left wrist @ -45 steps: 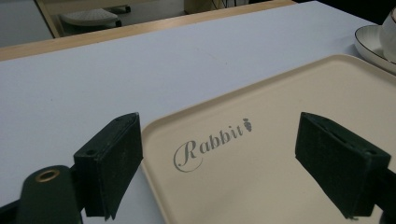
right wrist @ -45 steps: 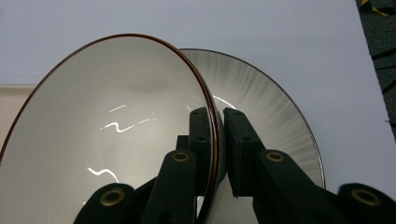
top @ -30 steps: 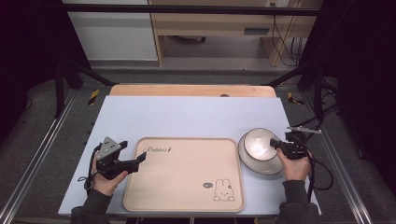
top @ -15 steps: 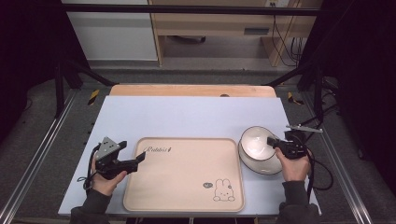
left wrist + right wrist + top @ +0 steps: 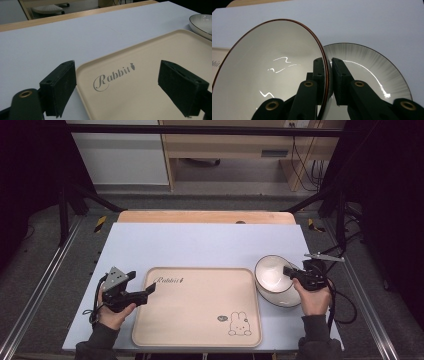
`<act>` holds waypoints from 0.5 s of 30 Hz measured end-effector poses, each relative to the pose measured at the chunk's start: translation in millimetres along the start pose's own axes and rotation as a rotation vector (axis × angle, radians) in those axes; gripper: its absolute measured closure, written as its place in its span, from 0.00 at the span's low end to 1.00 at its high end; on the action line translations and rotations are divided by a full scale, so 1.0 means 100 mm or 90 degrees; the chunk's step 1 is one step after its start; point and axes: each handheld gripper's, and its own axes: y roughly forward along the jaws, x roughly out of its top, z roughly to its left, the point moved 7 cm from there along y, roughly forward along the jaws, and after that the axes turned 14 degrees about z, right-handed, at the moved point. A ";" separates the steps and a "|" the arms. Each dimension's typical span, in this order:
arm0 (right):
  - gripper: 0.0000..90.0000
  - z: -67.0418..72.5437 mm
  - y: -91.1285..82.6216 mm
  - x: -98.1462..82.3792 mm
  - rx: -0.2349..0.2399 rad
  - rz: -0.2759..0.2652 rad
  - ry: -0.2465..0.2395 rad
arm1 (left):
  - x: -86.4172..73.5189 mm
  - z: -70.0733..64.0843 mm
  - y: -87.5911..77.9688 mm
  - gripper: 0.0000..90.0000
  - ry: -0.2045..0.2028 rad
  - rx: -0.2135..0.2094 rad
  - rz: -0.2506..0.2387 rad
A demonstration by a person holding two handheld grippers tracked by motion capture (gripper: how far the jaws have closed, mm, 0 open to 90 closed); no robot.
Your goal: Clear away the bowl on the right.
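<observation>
bowl (image 5: 269, 72) lifted, tilted since earlier | right tongs (image 5: 329, 75) grasping its rim | left tongs (image 5: 125, 90) released | 1 bowl, 1 plate (image 5: 372, 75), 1 tray (image 5: 200, 305)

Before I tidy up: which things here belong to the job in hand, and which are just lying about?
In the job:
- bowl, pinched at its rim by the right gripper
- plate under it
- tray
- left gripper, open

Lying about:
- table

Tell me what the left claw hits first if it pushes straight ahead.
Probably the beige tray: the open left claw straddles its near corner, so the rim comes first. How high the claw sits is unclear.
</observation>
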 end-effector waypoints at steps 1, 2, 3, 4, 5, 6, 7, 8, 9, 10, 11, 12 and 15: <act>0.91 0.02 0.00 0.00 0.002 0.000 -0.003 | 0.00 0.00 0.00 0.16 0.000 0.000 -0.001; 0.91 0.05 -0.01 0.01 0.004 -0.002 -0.011 | 0.00 0.00 0.00 0.16 0.001 0.000 -0.001; 0.91 0.05 -0.01 0.01 0.004 -0.002 -0.011 | 0.00 0.00 0.00 0.16 0.001 0.000 -0.001; 0.91 0.10 -0.01 0.02 0.010 -0.002 -0.016 | 0.00 -0.01 0.00 0.16 0.002 0.000 -0.001; 0.91 0.12 -0.01 0.02 0.011 -0.002 -0.019 | 0.00 -0.01 0.00 0.16 0.004 -0.001 0.001; 0.91 0.15 -0.02 0.02 0.014 -0.001 -0.020 | 0.00 -0.01 0.00 0.16 0.004 -0.001 0.001; 0.91 0.15 -0.02 0.02 0.014 -0.001 -0.020 | 0.00 -0.01 0.00 0.16 0.004 -0.002 0.002; 0.91 0.20 -0.01 0.03 0.019 -0.002 -0.031 | 0.00 -0.01 0.01 0.16 0.004 -0.002 0.003; 0.91 0.23 -0.01 0.03 0.021 -0.001 -0.037 | 0.00 -0.01 0.01 0.16 0.004 -0.002 0.003; 0.91 0.26 -0.01 0.03 0.023 0.000 -0.042 | 0.00 -0.01 0.00 0.16 0.002 -0.002 0.002; 0.91 0.30 0.00 0.03 0.026 0.003 -0.043 | 0.00 -0.01 0.00 0.16 0.002 -0.002 0.002; 0.91 0.33 0.00 0.03 0.029 0.005 -0.047 | 0.00 -0.01 0.00 0.16 0.002 -0.001 0.001; 0.91 0.41 0.02 0.02 0.037 0.009 -0.061 | 0.00 -0.01 0.00 0.15 0.004 -0.001 0.003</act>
